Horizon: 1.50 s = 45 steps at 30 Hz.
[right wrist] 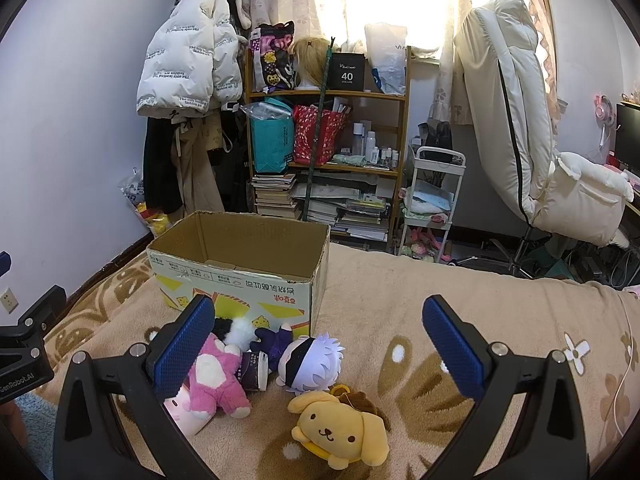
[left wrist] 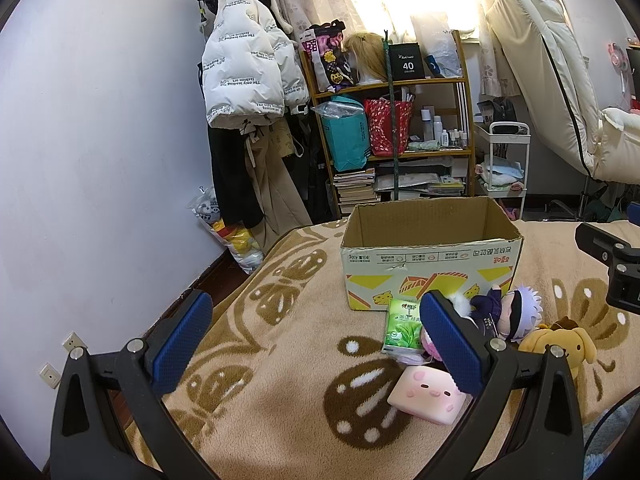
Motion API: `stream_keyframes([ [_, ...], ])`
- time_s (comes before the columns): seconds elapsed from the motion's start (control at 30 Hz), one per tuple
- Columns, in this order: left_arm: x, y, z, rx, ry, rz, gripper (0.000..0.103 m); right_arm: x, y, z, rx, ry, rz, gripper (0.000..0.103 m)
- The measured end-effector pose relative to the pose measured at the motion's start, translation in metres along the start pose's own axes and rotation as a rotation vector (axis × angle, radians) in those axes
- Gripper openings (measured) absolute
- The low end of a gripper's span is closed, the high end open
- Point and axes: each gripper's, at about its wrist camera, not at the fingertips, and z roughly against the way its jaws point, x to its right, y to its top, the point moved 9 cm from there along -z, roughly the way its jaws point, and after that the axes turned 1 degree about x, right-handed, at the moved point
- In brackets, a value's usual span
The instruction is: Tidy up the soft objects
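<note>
An open cardboard box [left wrist: 432, 256] stands on the bed, empty as far as I see; it also shows in the right wrist view [right wrist: 240, 268]. In front of it lie a yellow dog plush [right wrist: 340, 432], a white-haired doll in dark clothes [right wrist: 304, 364], a pink plush [right wrist: 216, 380], a pink squishy block [left wrist: 428, 394] and a green tissue pack [left wrist: 404, 328]. My left gripper [left wrist: 316, 344] is open and empty, left of the pile. My right gripper [right wrist: 320, 348] is open and empty, above the doll and dog plush.
The bed is covered by a beige blanket [right wrist: 500, 320] with brown patterns. Behind it stand a wooden shelf [right wrist: 328, 140] with bags and books, hanging coats [left wrist: 248, 72], a white cart [right wrist: 432, 200] and a cream chair [right wrist: 520, 128].
</note>
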Motion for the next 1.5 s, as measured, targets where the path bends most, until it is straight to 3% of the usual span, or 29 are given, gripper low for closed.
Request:
stream_keyframes([
  [1.03, 0.001, -0.002, -0.001, 0.000, -0.003, -0.002, 0.102, -0.003, -0.003, -0.003, -0.002, 0.000, -0.001, 0.103],
  [1.37, 0.007, -0.011, -0.011, -0.039, -0.011, -0.038, 0.102, 0.003, -0.010, -0.013, -0.031, 0.003, -0.017, 0.103],
  [1.5, 0.019, -0.015, -0.016, -0.075, -0.052, -0.064, 0.102, 0.001, -0.012, -0.018, -0.061, 0.005, -0.022, 0.103],
])
